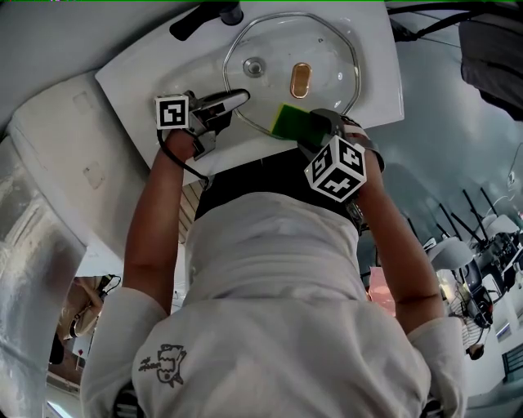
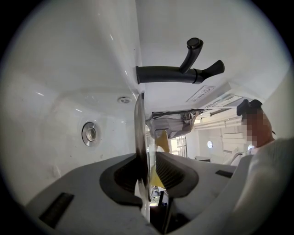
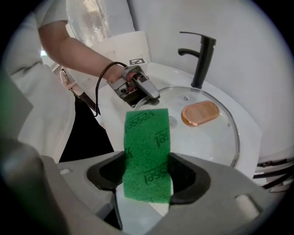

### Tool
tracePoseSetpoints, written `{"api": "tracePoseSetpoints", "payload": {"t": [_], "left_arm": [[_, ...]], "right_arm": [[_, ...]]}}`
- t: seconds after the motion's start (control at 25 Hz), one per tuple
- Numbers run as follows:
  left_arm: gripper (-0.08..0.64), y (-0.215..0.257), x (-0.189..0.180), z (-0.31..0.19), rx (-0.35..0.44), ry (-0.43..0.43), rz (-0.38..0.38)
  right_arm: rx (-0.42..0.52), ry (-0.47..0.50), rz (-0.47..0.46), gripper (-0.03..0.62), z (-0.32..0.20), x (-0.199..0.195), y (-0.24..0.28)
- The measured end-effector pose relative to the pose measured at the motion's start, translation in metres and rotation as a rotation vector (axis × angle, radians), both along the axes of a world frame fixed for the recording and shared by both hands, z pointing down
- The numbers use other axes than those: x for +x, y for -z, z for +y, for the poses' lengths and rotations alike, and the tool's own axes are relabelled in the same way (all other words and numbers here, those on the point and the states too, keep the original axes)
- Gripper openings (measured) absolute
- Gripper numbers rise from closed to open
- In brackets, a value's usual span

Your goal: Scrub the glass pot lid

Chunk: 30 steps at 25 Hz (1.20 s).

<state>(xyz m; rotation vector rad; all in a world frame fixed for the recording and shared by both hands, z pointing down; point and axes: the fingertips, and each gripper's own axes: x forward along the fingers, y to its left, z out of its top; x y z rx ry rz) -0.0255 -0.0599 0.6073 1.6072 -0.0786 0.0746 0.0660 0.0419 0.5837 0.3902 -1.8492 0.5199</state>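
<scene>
1. Your left gripper (image 1: 237,100) is clamping its fingers on the metal rim of the glass pot lid (image 1: 327,57), at the lid's near-left edge. The left gripper view is showing that rim edge-on between the pads.
2. The lid is lying across the white sink basin (image 1: 147,69), just near of the black faucet (image 1: 204,18). Its copper-coloured handle (image 1: 300,80) is sitting around the middle of the glass.
3. Your right gripper (image 1: 312,124) is squeezing a green scouring sponge (image 1: 286,121) between its fingers. The sponge's free end is sticking out past the fingertips, with its long axis pointing far, toward the lid.
4. The sponge is hanging over the lid's near rim, just right of the left gripper. I cannot tell whether it is touching the glass.
5. Nearly all the glass is lying far and right of the sponge. So I judge the coming scrub is calling for a push away from you, toward the handle, while the left fingers are steadying the rim.
</scene>
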Motion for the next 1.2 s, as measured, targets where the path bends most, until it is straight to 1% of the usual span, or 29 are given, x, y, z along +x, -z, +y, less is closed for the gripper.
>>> {"api": "tracePoseSetpoints", "payload": {"t": [0.16, 0.28, 0.36, 0.48, 0.52, 0.64, 0.76, 0.84, 1.0, 1.2], "left_arm": [[0.104, -0.004, -0.002, 0.002, 0.005, -0.014, -0.01], [0.104, 0.003, 0.001, 0.001, -0.012, -0.011, 0.012], [0.104, 0.006, 0.004, 0.0, -0.001, -0.013, 0.021], [0.104, 0.008, 0.006, 0.0, -0.009, -0.006, 0.027], [0.104, 0.008, 0.007, -0.001, -0.001, -0.004, 0.024], [0.104, 0.007, 0.005, -0.002, 0.019, -0.002, 0.013], [0.104, 0.004, 0.003, -0.002, 0.018, 0.002, 0.004], [0.106, 0.003, 0.003, -0.002, 0.03, 0.003, 0.003], [0.106, 0.004, 0.001, -0.006, 0.031, 0.02, 0.006], [0.106, 0.004, 0.0, -0.005, 0.035, 0.019, 0.009]], "right_arm": [[-0.048, -0.069, 0.023, 0.288, 0.005, 0.034, -0.004], [-0.083, -0.137, 0.048, 0.288, 0.004, 0.065, -0.009], [-0.103, -0.186, 0.056, 0.288, 0.001, 0.083, -0.01], [-0.118, -0.233, 0.089, 0.29, -0.006, 0.105, -0.01], [-0.117, -0.26, 0.086, 0.29, -0.011, 0.11, -0.009], [-0.096, -0.358, 0.021, 0.29, -0.042, 0.114, -0.002], [-0.071, -0.352, -0.014, 0.29, -0.078, 0.103, 0.003], [-0.09, -0.338, -0.028, 0.29, -0.092, 0.092, 0.003], [-0.114, -0.339, -0.048, 0.288, -0.098, 0.088, 0.0], [-0.148, -0.398, -0.052, 0.288, -0.088, 0.112, -0.007]]}}
